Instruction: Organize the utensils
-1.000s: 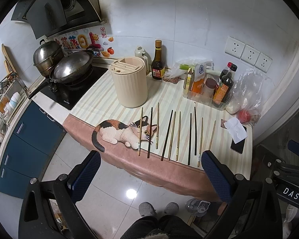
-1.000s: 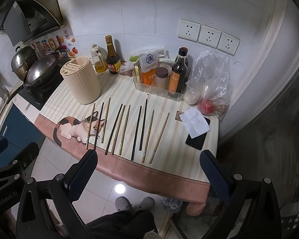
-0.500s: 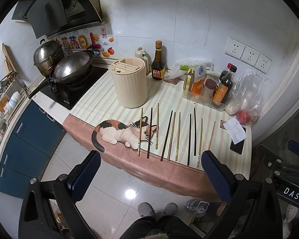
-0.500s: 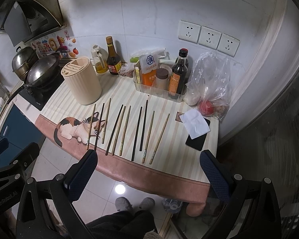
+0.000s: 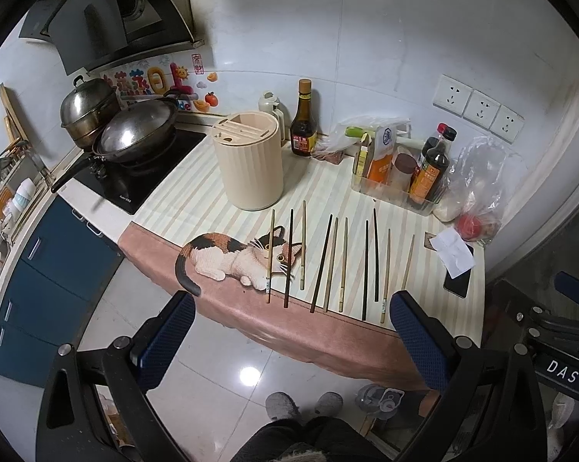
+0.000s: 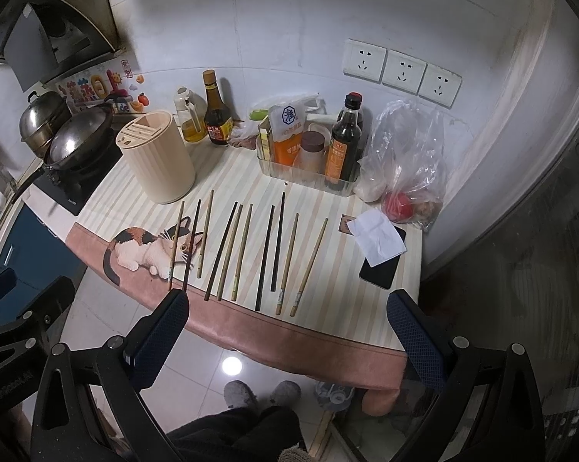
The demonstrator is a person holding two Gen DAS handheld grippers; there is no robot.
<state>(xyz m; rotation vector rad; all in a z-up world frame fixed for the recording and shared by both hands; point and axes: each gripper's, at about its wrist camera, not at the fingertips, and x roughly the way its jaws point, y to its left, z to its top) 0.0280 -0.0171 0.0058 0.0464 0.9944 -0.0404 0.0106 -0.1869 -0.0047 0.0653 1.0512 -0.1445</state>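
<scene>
Several chopsticks (image 5: 335,261), light wood and dark, lie side by side on the striped table mat; they also show in the right wrist view (image 6: 247,250). A cream ribbed utensil holder (image 5: 250,161) with slots on top stands upright behind them, also in the right wrist view (image 6: 156,158). My left gripper (image 5: 291,342) is open and empty, held above the floor in front of the table's near edge. My right gripper (image 6: 287,331) is open and empty, likewise short of the table edge.
A clear tray of sauce bottles (image 5: 401,169), a brown bottle (image 5: 304,123), a plastic bag with a tomato (image 5: 474,208), and a phone under paper (image 5: 457,265) sit on the table. A wok (image 5: 135,131) and pot sit on the stove at left. The person's feet (image 5: 304,404) stand below.
Both views have shifted slightly closer to the table; both grippers stay open and empty. Nothing on the table has moved.
</scene>
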